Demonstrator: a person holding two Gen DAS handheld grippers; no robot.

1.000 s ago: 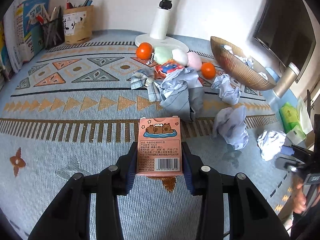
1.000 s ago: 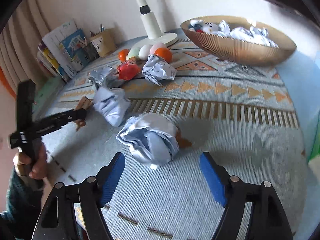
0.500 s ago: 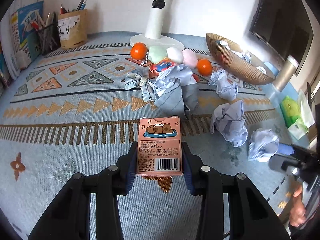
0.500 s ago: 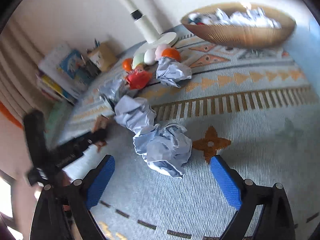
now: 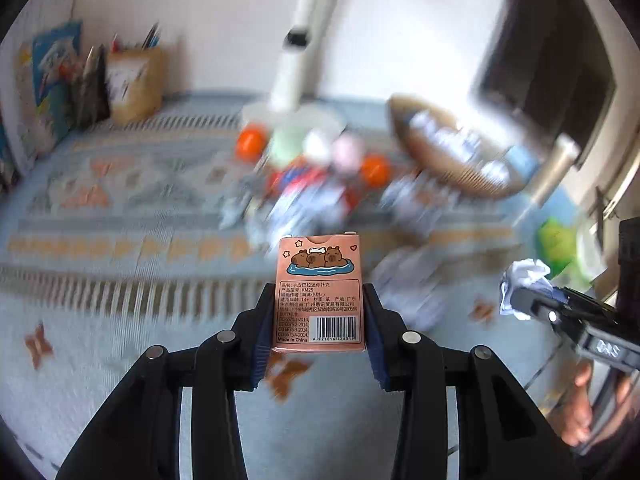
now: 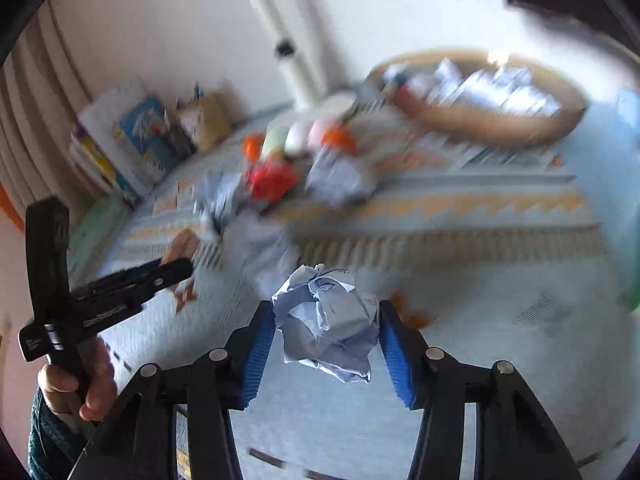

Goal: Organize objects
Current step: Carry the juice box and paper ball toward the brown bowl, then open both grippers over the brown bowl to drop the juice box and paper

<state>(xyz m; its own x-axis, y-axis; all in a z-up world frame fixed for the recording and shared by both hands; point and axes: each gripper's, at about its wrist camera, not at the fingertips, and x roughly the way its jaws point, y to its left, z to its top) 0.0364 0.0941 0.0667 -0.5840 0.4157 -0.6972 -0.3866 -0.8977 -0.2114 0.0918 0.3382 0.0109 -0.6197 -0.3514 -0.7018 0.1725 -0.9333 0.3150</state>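
A shallow woven bowl point(image 6: 480, 116) at the far right of the tabletop point(image 6: 500, 320) holds a heap of crumpled paper, blurred in both views; a brown pen holder point(image 5: 134, 84) with pens stands at the far left by some books point(image 6: 128, 140). The left claw point(image 5: 319, 320) is clamped on a small pink card box point(image 5: 319, 292), upright between the blue pads, its face printed with two cartoon capybaras, Chinese text and a barcode. The right claw point(image 6: 326, 332) grips a crumpled ball of pale blue paper point(image 6: 326, 320), creased and bulging past the pads, held above the patterned cloth. In the right wrist view the left hand point(image 6: 80, 388) wraps the black handle of its tool at the lower left, pointing toward the middle of the tabletop. Further back lie a blurred cluster of two oranges point(image 5: 250, 144), pastel eggs point(image 5: 316, 148), a red toy point(image 6: 272, 176) and more paper balls point(image 6: 340, 176) near a white lamp base point(image 5: 296, 116).
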